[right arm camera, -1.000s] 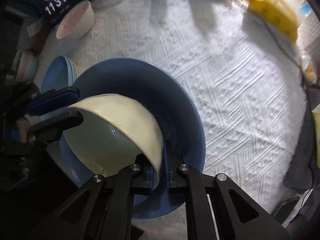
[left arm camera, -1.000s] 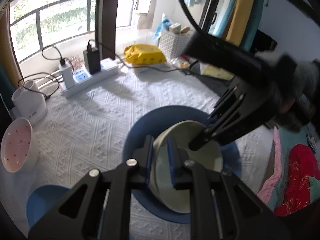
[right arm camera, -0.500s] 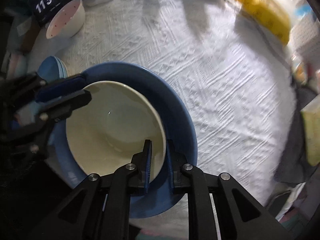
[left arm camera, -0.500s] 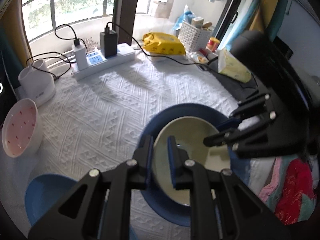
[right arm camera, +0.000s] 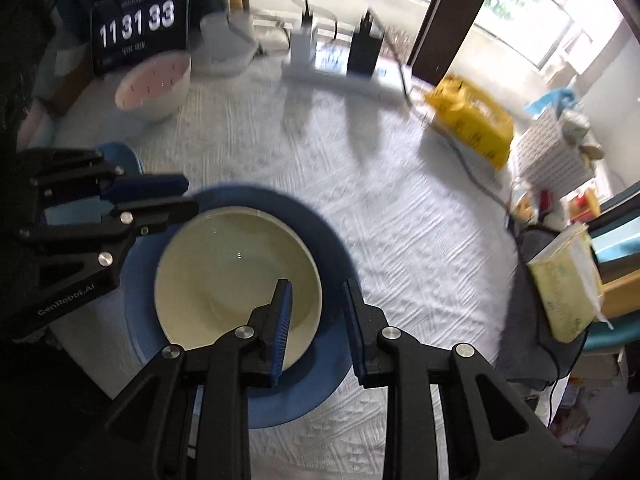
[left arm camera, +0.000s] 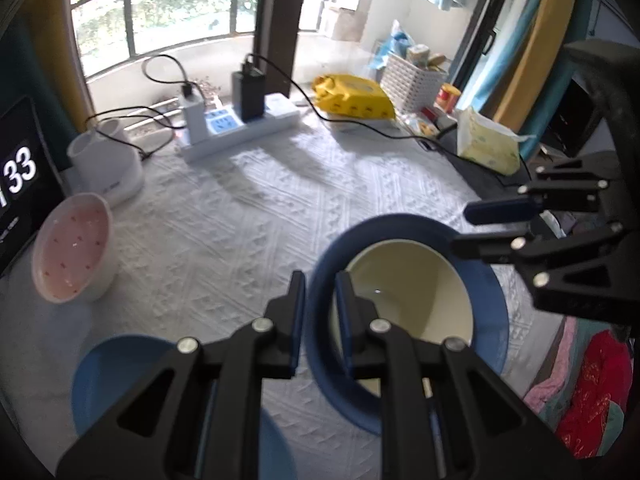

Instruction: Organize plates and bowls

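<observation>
While a white quilted cloth covers the whole table, the largest dish on it is a blue plate lying flat near the front edge. Inside the plate sits a cream bowl, upright and roughly centred, with blue rim showing all around it.

Both claws are at this pair. Seen from its own camera, the right gripper has its jaws spread apart, one finger above the inside of the bowl and the other over the plate's far side, with the bowl's wall in the gap between them; neither pad looks pressed against it. The left gripper also has its jaws apart, though by a narrower gap, and the plate's near rim passes between them; whether the pads touch the rim I cannot tell. From the right camera the same claw shows at the plate's left edge with its fingers parted.

A second blue plate lies to the left, near the first but apart from it, partly hidden behind the left claw. Farther back on the left stands a pink bowl with small red specks, well apart from the stacked pair.

Behind it a clock screen reads 11 31 33. A white power strip with chargers plugged in lies along the window side, a yellow packet just right of it, then a white basket and a pale yellow tissue pack at the right edge.
</observation>
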